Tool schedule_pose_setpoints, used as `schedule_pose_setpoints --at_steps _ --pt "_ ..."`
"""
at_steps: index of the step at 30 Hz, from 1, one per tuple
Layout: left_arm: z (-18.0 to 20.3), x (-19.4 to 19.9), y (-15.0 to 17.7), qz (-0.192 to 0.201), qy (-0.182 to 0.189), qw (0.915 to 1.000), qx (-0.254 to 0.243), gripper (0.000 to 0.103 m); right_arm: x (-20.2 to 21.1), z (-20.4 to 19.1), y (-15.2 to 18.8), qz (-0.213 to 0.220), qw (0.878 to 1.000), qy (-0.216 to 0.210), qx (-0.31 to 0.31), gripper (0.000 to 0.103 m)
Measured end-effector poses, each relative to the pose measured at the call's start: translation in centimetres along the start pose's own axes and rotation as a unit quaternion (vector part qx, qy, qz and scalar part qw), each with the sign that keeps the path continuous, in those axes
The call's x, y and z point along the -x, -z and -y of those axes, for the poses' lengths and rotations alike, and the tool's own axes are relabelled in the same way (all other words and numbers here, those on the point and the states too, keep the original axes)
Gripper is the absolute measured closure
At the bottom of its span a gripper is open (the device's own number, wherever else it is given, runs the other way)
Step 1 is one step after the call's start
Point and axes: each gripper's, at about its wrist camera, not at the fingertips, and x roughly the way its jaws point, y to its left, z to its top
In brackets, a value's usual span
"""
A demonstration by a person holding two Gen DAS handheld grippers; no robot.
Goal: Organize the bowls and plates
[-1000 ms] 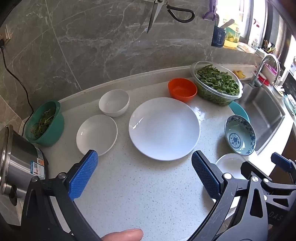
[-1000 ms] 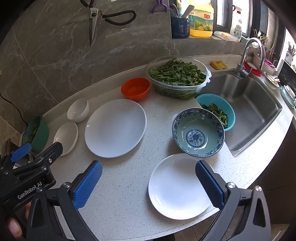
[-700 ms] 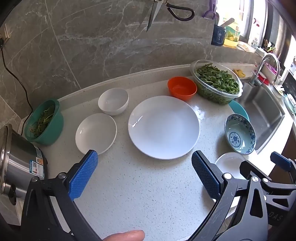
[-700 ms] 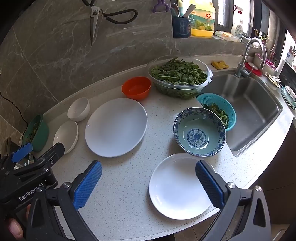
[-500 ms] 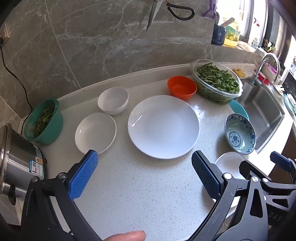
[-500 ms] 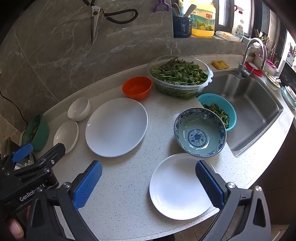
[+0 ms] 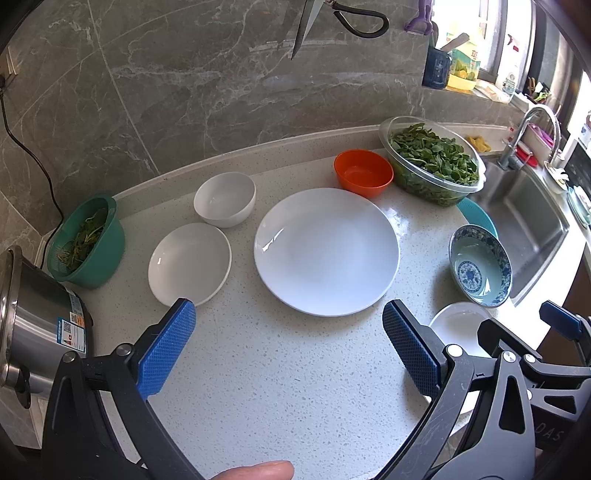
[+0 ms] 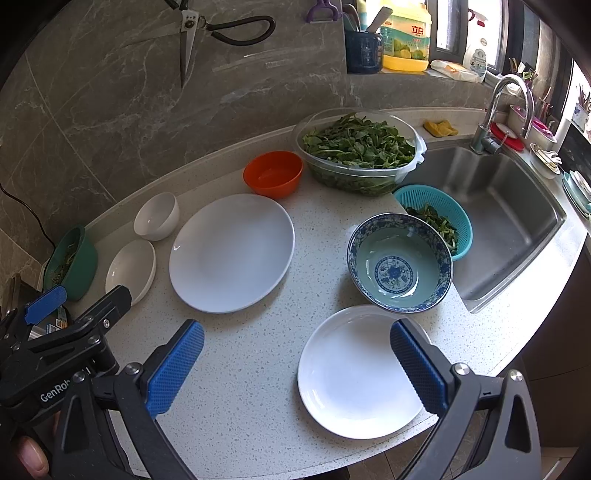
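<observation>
A large white plate [image 7: 327, 251] [image 8: 232, 253] lies mid-counter. Left of it sit a small white plate [image 7: 189, 264] [image 8: 130, 271] and a white bowl [image 7: 224, 198] [image 8: 157, 216]. An orange bowl [image 7: 363, 172] [image 8: 273, 178] stands behind. A blue patterned bowl [image 7: 480, 265] [image 8: 400, 262] sits near the sink, with another white plate [image 7: 456, 326] [image 8: 360, 371] in front of it. My left gripper [image 7: 290, 347] hovers open above bare counter in front of the large plate. My right gripper [image 8: 297, 363] is open, its right finger over the near white plate.
A clear bowl of greens [image 8: 360, 149] stands at the back. A teal colander [image 8: 437, 218] rests on the edge of the sink [image 8: 506, 210]. A green colander [image 7: 88, 242] and a steel cooker [image 7: 33, 321] occupy the left end. Scissors [image 8: 207, 29] hang on the wall.
Both grippers stay open; the views shifted only slightly, with the dishes drifting a little in frame. No dish has moved.
</observation>
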Motion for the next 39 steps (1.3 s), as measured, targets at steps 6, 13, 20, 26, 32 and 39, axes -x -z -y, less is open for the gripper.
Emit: schedule_pose_setpoints --at_steps 6,13,20,26,32,39 --pt "0.20 -0.32 0.12 -0.003 -0.002 1.0000 0.000 0.000 -0.11 0.00 -0.02 0.000 1.000 0.000 -0.001 0.000" --pt "0.14 -0.48 0.03 -0.005 -0.002 1.0000 0.000 0.000 -0.14 0.00 -0.11 -0.001 1.000 0.000 0.000 0.000" --pt "0.08 -0.52 -0.08 -0.006 -0.001 1.0000 0.000 0.000 -0.15 -0.01 -0.19 -0.002 1.000 0.000 0.000 0.000" --pt "0.01 -0.64 -0.22 -0.006 0.000 1.0000 0.001 0.000 -0.15 -0.01 -0.24 -0.002 1.000 0.000 0.000 0.000" --pt "-0.01 -0.65 -0.29 -0.007 0.000 1.0000 0.000 0.000 -0.16 -0.01 -0.29 -0.002 1.000 0.000 0.000 0.000" --pt "0.05 -0.71 -0.33 -0.008 0.000 1.0000 0.000 0.000 -0.37 -0.11 -0.28 -0.004 1.000 -0.001 0.000 0.000"
